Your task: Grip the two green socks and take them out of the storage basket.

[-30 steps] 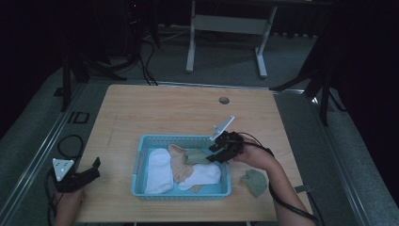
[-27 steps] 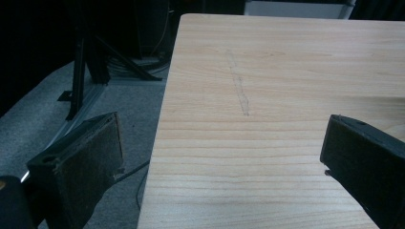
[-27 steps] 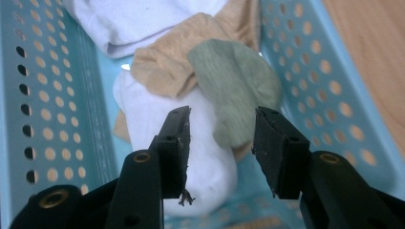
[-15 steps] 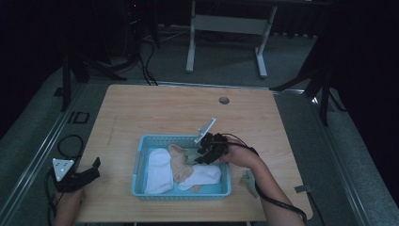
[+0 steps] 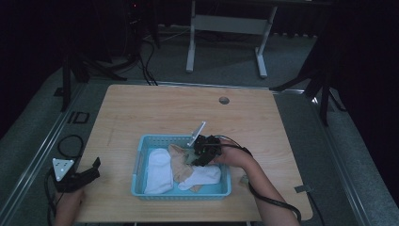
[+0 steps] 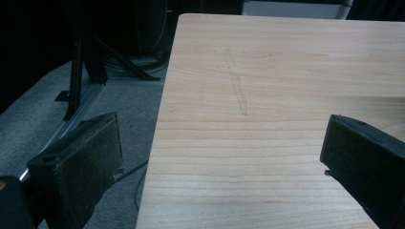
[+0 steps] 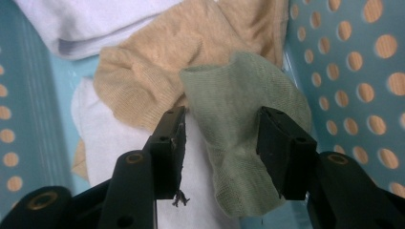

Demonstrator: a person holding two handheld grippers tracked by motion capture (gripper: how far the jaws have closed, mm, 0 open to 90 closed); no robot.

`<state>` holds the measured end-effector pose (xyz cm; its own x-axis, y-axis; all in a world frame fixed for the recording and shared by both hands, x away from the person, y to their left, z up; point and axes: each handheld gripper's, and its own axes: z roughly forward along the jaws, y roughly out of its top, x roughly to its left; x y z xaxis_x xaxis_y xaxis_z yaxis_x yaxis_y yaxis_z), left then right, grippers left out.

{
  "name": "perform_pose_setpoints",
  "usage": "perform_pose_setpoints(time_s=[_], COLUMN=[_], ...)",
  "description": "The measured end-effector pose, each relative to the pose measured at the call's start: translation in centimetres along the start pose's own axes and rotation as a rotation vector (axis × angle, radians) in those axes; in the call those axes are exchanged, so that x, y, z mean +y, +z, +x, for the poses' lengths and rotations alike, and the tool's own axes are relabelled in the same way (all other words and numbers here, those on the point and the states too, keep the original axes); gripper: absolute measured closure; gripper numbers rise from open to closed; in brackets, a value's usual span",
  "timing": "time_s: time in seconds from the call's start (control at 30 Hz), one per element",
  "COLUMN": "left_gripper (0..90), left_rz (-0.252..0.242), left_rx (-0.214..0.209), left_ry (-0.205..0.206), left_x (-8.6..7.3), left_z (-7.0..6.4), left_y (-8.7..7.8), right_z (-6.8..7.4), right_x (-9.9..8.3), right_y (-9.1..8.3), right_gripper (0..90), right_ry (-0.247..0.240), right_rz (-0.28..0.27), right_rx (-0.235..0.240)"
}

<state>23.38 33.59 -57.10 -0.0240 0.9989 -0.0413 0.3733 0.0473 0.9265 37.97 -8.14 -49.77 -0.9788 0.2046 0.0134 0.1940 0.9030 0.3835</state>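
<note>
From above, the right gripper [image 5: 201,153] hangs over the blue basket [image 5: 141,155] on the wooden surface [image 5: 164,110], while the left gripper [image 5: 77,176] rests at the surface's near left corner. The left gripper view shows its jaws spread wide, holding nothing. In the right gripper view, the green sock [image 7: 243,124] lies between parted jaws, released, atop a tan sock [image 7: 157,62] and white socks [image 7: 119,143] beside the basket wall.
</note>
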Motion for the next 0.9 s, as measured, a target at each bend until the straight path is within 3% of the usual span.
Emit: perform_pose_setpoints(time_s=[0.13,0.37,0.53,0.9], left_gripper=[0.4,0.4,0.4,0.4], left_rz=[0.000,0.002,0.003,0.003], left_rx=[0.000,0.002,0.002,0.004], left_ry=[-0.002,-0.001,-0.001,0.000], left_x=[0.0,0.0,0.0,0.0], left_z=[0.0,0.0,0.0,0.0], left_y=[0.0,0.0,0.0,0.0], right_z=[0.0,-0.2,0.0,0.7], right_x=[0.0,0.0,-0.1,0.1], right_y=[0.5,0.4,-0.7,-2.8], right_gripper=[52.0,83.8,85.6,85.7], right_ry=[-0.001,-0.007,-0.026,-0.054], right_rz=[0.017,0.027,-0.019,-0.047], right_rx=[-0.006,-0.011,0.005,-0.001])
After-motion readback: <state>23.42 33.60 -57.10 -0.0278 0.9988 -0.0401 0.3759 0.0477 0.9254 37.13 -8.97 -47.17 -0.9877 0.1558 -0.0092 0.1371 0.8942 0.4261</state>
